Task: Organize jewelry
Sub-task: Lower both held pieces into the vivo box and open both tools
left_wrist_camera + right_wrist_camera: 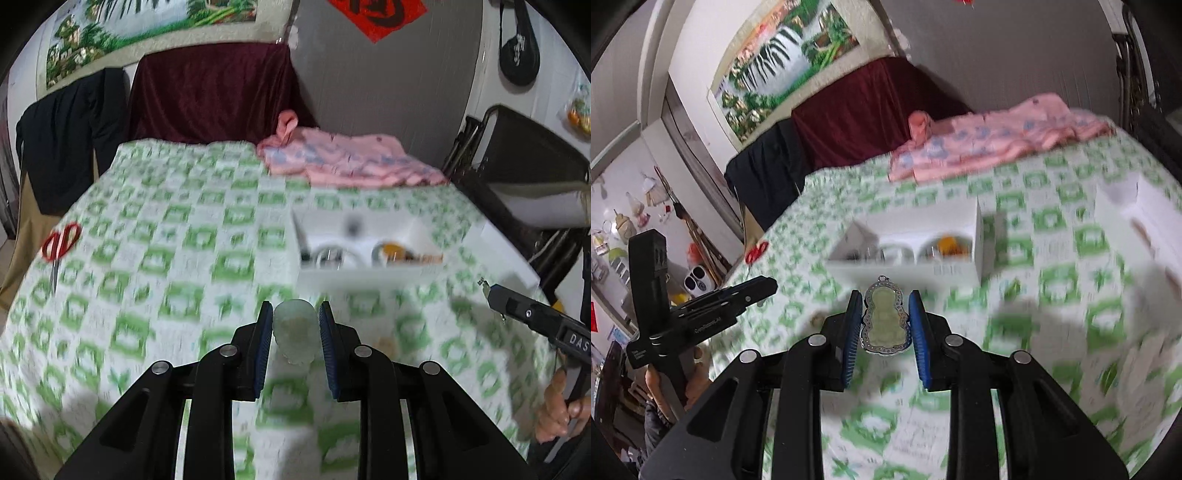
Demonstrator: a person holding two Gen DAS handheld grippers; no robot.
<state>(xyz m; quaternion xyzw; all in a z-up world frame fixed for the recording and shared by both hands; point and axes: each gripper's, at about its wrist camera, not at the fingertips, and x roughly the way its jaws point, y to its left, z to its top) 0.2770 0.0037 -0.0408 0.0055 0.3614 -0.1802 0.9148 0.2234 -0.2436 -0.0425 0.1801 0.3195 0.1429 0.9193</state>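
**Pendants in transit toward the white tray**

Transport looks like the step in hand: both pieces are gripped above the green-checked tablecloth (pixel 155 229) and the white compartmented organizer tray (pixel 369 275) lies just ahead, already holding rings and an amber piece (blurred, so details are uncertain). The next move likely calls for picking a free compartment and lowering each piece in gently before letting go.

The right gripper (pixel 885 325) is clamped narrowly on a silver-framed jade figure pendant (pixel 885 319), held upright by its edges. The left gripper (pixel 294 332) is likewise clenched on a pale green carved jade pendant (pixel 294 330).
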